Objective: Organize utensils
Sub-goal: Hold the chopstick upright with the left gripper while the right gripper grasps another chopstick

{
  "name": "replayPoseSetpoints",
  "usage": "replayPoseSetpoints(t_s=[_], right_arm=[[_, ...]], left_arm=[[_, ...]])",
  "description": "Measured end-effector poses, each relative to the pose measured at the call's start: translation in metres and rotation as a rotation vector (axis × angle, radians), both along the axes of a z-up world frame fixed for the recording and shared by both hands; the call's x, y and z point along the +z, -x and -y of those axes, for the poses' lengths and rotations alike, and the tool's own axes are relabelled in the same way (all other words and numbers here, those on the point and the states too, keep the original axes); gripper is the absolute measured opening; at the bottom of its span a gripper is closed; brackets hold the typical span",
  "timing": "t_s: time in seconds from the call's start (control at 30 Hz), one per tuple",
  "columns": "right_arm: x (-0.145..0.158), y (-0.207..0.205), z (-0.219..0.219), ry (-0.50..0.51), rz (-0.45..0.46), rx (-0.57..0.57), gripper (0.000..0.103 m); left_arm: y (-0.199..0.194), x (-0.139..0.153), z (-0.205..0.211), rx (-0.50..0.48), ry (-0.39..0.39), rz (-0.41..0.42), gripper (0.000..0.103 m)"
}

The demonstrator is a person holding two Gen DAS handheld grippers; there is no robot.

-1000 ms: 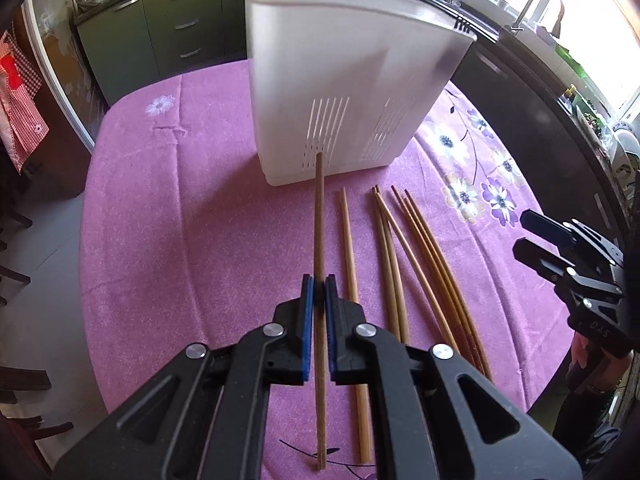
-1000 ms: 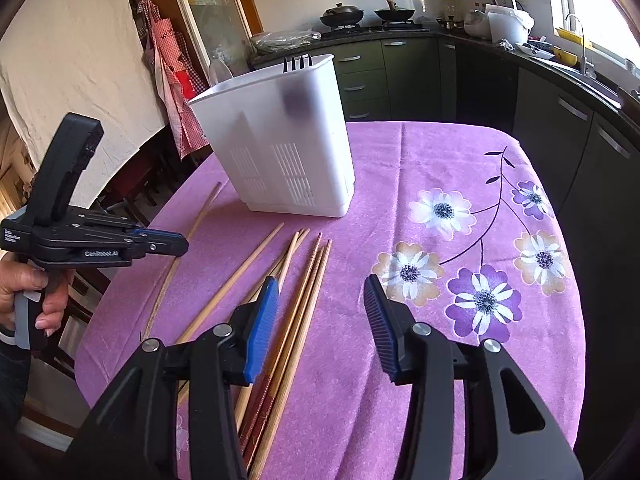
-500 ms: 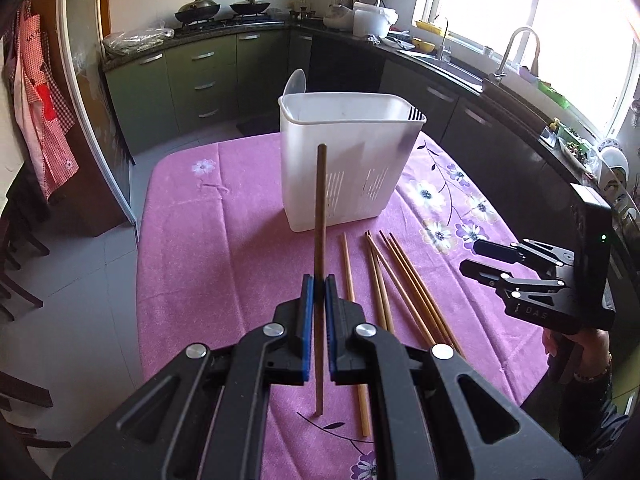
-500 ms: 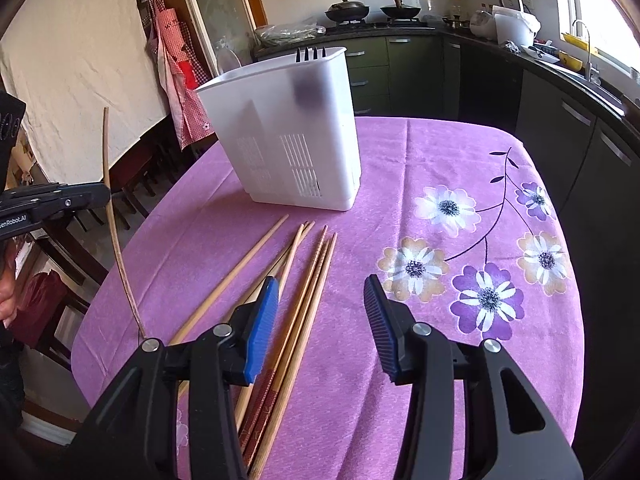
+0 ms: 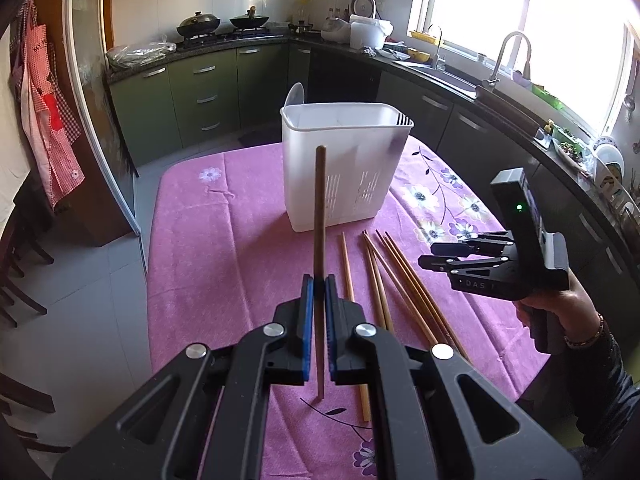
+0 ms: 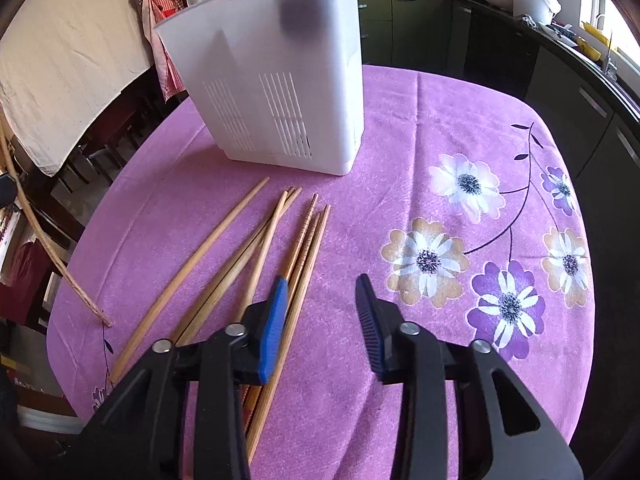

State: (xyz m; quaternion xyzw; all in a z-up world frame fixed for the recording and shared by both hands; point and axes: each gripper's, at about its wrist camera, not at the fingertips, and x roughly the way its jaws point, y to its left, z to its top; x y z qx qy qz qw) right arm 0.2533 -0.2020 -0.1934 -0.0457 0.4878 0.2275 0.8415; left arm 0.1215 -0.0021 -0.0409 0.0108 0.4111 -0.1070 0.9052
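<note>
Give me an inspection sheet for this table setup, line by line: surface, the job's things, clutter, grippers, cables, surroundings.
Surface: table under a purple floral tablecloth.
Job's things: white utensil holder standing upright on the cloth; loose chopsticks lying on the cloth in front of it, some overlapping; held chopstick lifted, its lower tip at or near the cloth.
Clutter: nothing seen.
Grippers: left gripper shut on the held chopstick; right gripper open, above the loose chopsticks.
Cables: nothing seen.
Surroundings: green kitchen cabinets, pans on the stove, sink faucet under a bright window, red checked apron hanging at the left.
</note>
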Motion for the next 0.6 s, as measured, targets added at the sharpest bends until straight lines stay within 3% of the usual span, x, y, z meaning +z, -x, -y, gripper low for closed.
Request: replayPoseSetpoints(t_s=[0.13,0.6], right_arm=[[-0.008,-0.008,-0.007,0.031,-0.028,0.005,0.021],[-0.009,-0.015,-0.033,0.094,-0.068,0.042,0.015]], left_arm=[[0.002,0.001,-0.003,0.001,0.000,0.002,0.006],[0.005,0.002,-0.003,-0.009,-0.009,0.011,0.006]])
